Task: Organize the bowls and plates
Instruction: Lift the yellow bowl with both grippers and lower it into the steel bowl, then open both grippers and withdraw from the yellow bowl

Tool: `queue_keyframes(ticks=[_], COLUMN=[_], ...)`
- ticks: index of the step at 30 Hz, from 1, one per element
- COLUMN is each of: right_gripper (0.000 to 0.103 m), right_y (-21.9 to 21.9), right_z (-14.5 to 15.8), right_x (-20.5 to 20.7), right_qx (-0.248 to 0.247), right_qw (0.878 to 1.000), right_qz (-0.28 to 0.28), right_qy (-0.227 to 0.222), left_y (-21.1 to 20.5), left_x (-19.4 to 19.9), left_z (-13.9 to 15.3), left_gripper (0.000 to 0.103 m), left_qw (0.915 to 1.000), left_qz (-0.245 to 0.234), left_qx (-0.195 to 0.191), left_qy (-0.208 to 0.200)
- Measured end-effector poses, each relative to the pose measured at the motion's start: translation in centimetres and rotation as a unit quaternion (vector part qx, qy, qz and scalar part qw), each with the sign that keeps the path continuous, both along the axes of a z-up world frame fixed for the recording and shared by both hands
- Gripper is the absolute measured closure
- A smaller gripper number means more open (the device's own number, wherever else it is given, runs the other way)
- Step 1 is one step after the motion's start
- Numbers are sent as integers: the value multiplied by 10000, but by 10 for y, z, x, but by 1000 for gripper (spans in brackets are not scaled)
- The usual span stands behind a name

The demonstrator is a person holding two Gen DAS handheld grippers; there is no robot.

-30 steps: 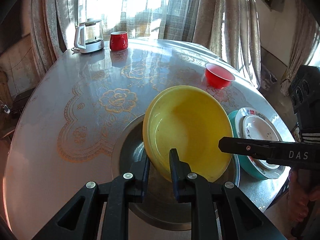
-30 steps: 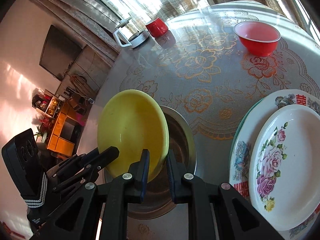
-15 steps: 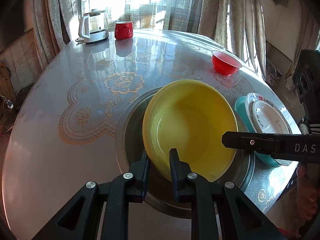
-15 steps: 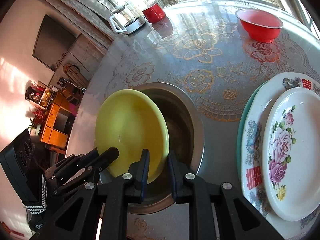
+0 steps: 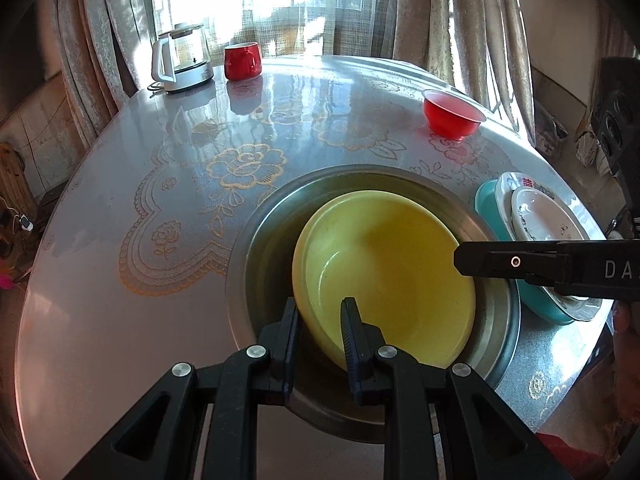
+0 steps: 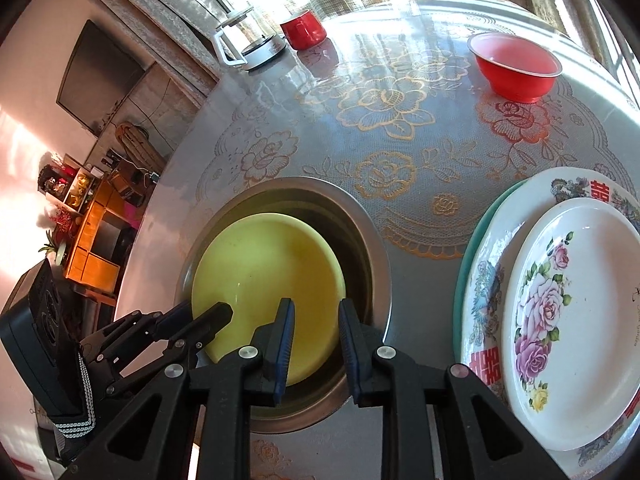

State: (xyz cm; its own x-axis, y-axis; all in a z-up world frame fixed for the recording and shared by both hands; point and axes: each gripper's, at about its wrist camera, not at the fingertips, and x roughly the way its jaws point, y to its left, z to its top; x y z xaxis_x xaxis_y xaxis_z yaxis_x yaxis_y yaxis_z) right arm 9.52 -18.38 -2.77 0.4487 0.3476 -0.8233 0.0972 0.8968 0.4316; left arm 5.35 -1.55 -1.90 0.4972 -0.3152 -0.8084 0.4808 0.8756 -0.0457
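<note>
The yellow bowl (image 5: 384, 272) sits tilted inside the steel basin (image 5: 256, 240) on the bench (image 5: 120, 240); the left gripper (image 5: 320, 320) has its jaws apart astride the near rim, no longer pinching; the right gripper (image 6: 316, 320) is apart too, holding nothing. I judge the release should finish gently; draw both straight back so the rim is not dragged.

Yellow bowl (image 5: 384, 272), red bowl (image 6: 516, 66), rose-patterned white plate (image 6: 568, 328), gold floral lace tablecloth (image 6: 384, 112).
</note>
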Motion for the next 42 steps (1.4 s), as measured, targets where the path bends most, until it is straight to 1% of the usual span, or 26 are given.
queue_keyframes(ticks=[5,9,15,20,21,22,23,24,25,28,30,33,35,37,39,42], right_gripper=[79,79,79,79,79,79,79,79,79,77,77,76,76,75,73,71], right_y=[3,2,-1,-4,-6,-7,-8,-11,-14,-27,-36,-53,-65,-80,-96,-124], right_z=[3,3,0,0,0,2,3,5,6,12,18,26,31,35,38,40], right_x=[4,3,3,0,-1,-1,-1,-2,-3,-6,-8,-11,-12,-12,-10,-1], right_qx=[-54,-95,-22,53,71,85,91,84,88,94,40,84,25,-59,-163,-342], right_qw=[10000,9999,10000,10000,10000,9999,9999,9999,9998,9996,9992,9982,9971,9957,9937,9901], right_qz=[64,74,61,33,32,26,10,-10,-30,-146,-254,-412,-558,-714,-916,-1219], right_qy=[-42,-73,-27,-39,-55,-77,-102,-125,-156,-220,-296,-430,-511,-587,-621,-602], left_y=[0,-1,5,6,5,4,3,1,0,-6,-10,-16,-21,-27,-33,-38], left_x=[4,4,7,6,5,5,3,2,1,0,0,3,5,7,8,11], left_z=[2,5,9,16,17,19,21,24,26,31,32,33,33,33,35,38], left_gripper=[81,81,81,81,77,67,59,45,36,28,27,24,22,17,13,10], left_qw=[10000,9999,9997,9992,9991,9990,9988,9986,9983,9979,9978,9978,9978,9981,9984,9981], left_qz=[22,84,170,228,223,215,218,227,227,201,177,166,143,94,72,86], left_qx=[-22,61,-51,-267,-306,-340,-364,-381,-397,-395,-435,-490,-524,-523,-488,-539], left_qy=[27,-111,-171,-173,-182,-198,-231,-286,-355,-469,-467,-423,-375,-323,-291,-293])
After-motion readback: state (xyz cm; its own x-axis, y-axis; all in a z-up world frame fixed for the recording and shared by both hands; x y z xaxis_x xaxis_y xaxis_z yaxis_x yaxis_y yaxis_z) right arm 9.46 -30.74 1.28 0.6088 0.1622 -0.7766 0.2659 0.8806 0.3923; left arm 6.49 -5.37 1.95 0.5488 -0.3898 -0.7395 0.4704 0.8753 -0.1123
